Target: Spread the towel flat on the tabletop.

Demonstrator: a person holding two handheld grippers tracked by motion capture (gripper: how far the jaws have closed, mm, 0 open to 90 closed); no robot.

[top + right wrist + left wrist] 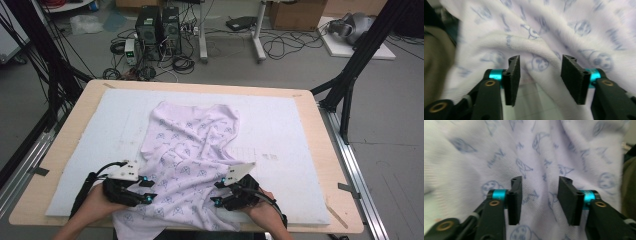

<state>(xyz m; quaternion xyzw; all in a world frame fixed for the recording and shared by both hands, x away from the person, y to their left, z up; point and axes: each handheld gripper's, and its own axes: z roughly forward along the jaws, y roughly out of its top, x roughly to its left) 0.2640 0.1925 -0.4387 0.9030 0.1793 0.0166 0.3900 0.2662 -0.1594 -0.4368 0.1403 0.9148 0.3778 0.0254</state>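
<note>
The work appears to be at an early stage: the pale lilac cotton garment printed with small blue figures [187,150] lies crumpled and unfolded on the white padded mat [280,125] that covers the light wooden table [330,150], and judging by its creases, all of the smoothing or folding is left to do. At the near left, the left gripper [145,190] sits at the garment's near left edge; in the left gripper view its jaws stand apart over flat printed cloth [539,157], clamping nothing. The garment spreads from the middle of the mat toward the near edge, where its hem hangs over the table's rim between the person's forearms. At the near right, the right gripper [218,192] is also released, its black pads [514,75] straddling a raised ridge of cloth [541,60] without pinching it.
</note>
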